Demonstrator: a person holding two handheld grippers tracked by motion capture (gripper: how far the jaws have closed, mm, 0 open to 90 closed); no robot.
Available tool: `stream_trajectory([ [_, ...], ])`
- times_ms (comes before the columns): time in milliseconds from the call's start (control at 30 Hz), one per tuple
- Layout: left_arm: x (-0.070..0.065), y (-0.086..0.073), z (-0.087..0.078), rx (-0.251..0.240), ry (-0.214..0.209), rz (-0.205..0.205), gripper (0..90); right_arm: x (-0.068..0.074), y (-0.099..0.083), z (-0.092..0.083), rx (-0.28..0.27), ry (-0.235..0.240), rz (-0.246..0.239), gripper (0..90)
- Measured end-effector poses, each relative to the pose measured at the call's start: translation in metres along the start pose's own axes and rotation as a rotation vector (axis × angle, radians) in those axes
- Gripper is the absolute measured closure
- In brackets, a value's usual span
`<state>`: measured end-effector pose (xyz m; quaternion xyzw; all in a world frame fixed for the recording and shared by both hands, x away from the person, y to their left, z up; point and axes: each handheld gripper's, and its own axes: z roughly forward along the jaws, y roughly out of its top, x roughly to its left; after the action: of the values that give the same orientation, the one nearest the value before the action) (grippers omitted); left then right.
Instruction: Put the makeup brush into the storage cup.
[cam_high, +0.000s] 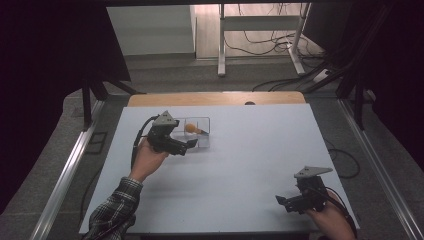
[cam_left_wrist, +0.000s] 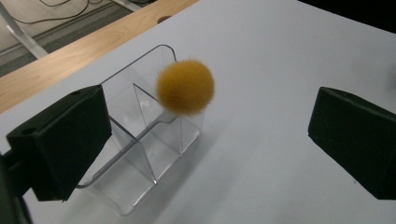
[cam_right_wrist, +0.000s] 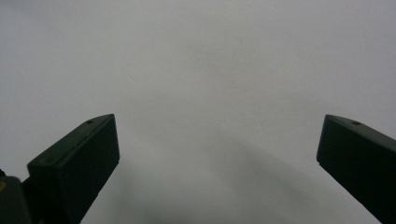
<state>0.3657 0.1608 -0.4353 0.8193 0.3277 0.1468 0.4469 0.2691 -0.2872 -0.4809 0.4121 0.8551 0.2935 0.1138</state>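
Note:
A fuzzy orange ball (cam_left_wrist: 185, 87) is at rim height over the far end of a clear plastic box (cam_left_wrist: 125, 140) split by inner walls. I cannot tell whether the ball touches the box. In the high view the ball (cam_high: 190, 128) shows inside the outline of the box (cam_high: 205, 121), at the table's far left. My left gripper (cam_high: 192, 143) hovers just on the near side of the box, open, and in its own view the left gripper (cam_left_wrist: 210, 140) holds nothing. My right gripper (cam_high: 280, 201) is open at the near right, and the right gripper (cam_right_wrist: 217, 158) is over bare table.
The white table top (cam_high: 240, 160) has a wooden strip (cam_high: 215, 98) along its far edge. Metal rails run down both sides. Beyond the table stand a desk frame (cam_high: 222, 45) and loose floor cables (cam_high: 265, 45).

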Motion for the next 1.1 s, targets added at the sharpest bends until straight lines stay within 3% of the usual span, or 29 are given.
stream_trajectory([
  [367,-0.005,-0.01,-0.005,-0.016,-0.032,-0.028,0.0,0.001,0.001,-0.002,-0.006,-0.002,-0.019,0.0],
  [567,-0.01,-0.012,-0.008,-0.013,-0.03,-0.026,0.0,0.001,0.001,-0.002,-0.008,-0.009,-0.029,0.0],
  [700,-0.014,-0.014,-0.01,-0.006,-0.013,-0.001,0.3,0.001,0.001,-0.003,-0.017,-0.007,-0.023,0.0],
  [1100,-0.018,-0.025,-0.016,0.017,-0.006,-0.022,0.5,-0.001,0.001,-0.004,-0.018,0.01,-0.014,0.0],
])
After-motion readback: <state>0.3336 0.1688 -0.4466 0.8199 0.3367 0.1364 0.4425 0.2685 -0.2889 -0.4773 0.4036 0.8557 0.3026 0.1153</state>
